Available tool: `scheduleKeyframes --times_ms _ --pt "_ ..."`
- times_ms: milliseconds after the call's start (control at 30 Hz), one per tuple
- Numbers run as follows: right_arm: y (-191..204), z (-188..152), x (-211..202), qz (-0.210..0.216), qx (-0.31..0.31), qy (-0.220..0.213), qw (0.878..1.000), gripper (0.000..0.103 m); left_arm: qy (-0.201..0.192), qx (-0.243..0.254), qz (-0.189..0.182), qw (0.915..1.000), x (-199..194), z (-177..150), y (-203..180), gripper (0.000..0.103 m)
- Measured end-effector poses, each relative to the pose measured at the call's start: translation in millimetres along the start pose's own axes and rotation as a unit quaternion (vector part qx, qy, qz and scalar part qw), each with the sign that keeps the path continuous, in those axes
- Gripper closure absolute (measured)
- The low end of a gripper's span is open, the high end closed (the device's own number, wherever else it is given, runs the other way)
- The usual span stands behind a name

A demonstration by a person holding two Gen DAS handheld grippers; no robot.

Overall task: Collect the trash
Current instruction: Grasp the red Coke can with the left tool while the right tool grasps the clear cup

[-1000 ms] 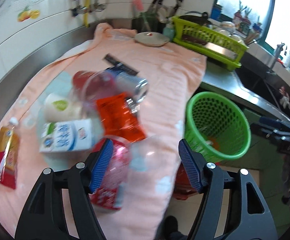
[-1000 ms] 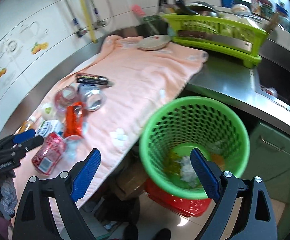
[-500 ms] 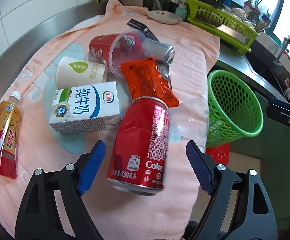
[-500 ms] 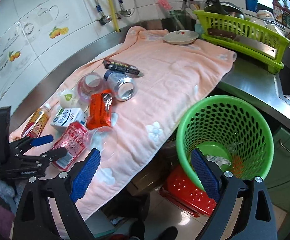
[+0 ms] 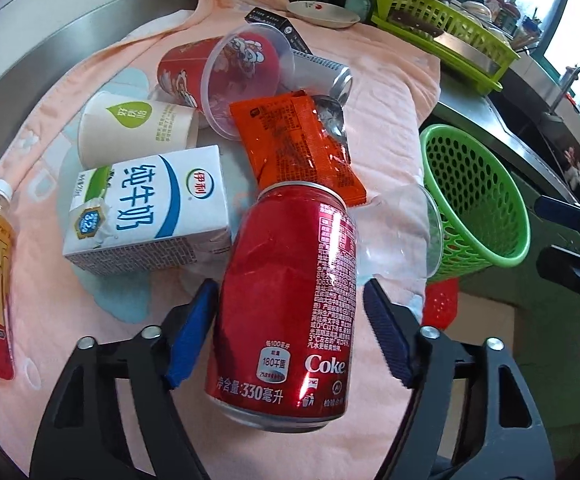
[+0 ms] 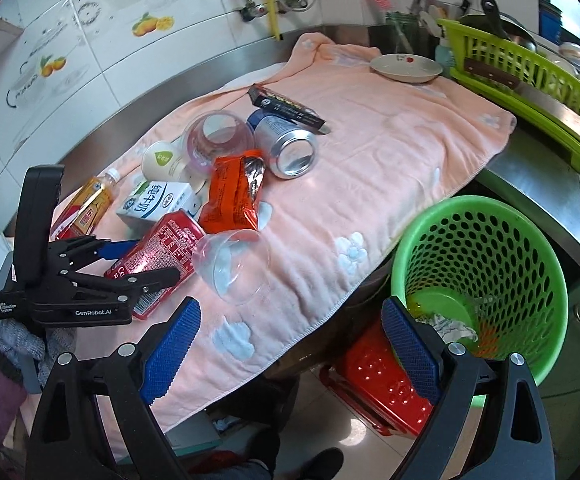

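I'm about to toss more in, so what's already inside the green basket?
Inside the green basket, crumpled whitish paper and something orange lie on its bottom. The right gripper's finger covers part of the near side.

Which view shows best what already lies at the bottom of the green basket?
The right wrist view. It looks down into the green basket and shows crumpled white scraps on its floor. The left wrist view shows the green basket from the side, tilted away, so only mesh wall is visible.
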State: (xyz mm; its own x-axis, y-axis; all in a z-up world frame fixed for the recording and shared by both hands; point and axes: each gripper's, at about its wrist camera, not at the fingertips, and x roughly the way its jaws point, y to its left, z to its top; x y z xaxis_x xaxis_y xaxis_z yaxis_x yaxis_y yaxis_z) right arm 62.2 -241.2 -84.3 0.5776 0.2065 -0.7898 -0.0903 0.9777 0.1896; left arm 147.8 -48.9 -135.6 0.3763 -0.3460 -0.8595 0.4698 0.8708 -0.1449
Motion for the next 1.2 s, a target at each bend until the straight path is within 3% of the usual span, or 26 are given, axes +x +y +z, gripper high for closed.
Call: scheduleKeyframes --times_ms 400,700,1000,1200 --pt "21 12 34 0.055 -0.065 0.03 0.996 0.014 -0.026 -0.025 0.007 0.9993 -23 -17 12 0.039" --pt "54 19 80 0.08 -0.145 0.058 0.985 0.011 -0.05 -0.059 0.016 0.9969 -53 -34 30 0.039" --pt "53 25 116 0.102 -0.149 0.086 0.98 0.011 -0.066 -0.066 0.017 0.9955 -70 -44 32 0.039" --pt "58 21 118 0.104 -0.151 0.088 0.979 0.035 -0.077 -0.069 0.015 0.9945 -80 -44 34 0.039"
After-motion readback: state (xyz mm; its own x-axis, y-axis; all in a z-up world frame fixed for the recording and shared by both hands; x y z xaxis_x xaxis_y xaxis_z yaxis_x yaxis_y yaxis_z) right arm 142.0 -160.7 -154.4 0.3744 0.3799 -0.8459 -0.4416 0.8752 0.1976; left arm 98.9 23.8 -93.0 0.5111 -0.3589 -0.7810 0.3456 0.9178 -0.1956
